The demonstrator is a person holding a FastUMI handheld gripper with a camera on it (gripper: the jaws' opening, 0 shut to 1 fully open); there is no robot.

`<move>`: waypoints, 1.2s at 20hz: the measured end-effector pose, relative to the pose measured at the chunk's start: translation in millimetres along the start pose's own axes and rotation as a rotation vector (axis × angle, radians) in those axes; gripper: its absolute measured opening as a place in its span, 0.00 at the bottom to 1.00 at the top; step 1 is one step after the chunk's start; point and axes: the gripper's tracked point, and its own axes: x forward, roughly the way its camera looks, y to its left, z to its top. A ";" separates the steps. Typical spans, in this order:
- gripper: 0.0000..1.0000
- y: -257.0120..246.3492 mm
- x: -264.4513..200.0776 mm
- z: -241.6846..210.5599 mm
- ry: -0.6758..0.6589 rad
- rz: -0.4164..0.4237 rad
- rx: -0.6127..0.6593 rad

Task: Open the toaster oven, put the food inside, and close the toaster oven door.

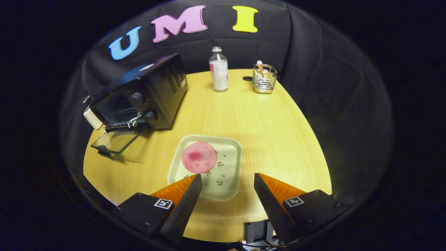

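fingers of your gripper (228, 176) stand spread wide and grasp nothing, hanging above the near edge of the wooden table (278, 132). just ahead of them, partly between the tips, you have a pale tray (228, 167) with small cherry marks, and on its far left part lies the round pink food (199, 157), close to your left fingertip but not touching it. toward the table's far left corner sits the black toaster oven (150, 94), its glass door (116, 140) dropped open and lying flat toward the left edge, two knobs on its front. along the far edge stands a clear bottle (218, 69), and to its right a wire holder (264, 78) with something upright in it
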 end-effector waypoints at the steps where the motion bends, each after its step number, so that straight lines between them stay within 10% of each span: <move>1: 0.99 -5.4 9.9 -2.0 0.029 -0.001 0.003; 6: 0.98 -1.4 43.0 -13.2 0.140 0.037 -0.041; 24: 0.15 12.4 64.7 -25.0 0.231 0.096 0.018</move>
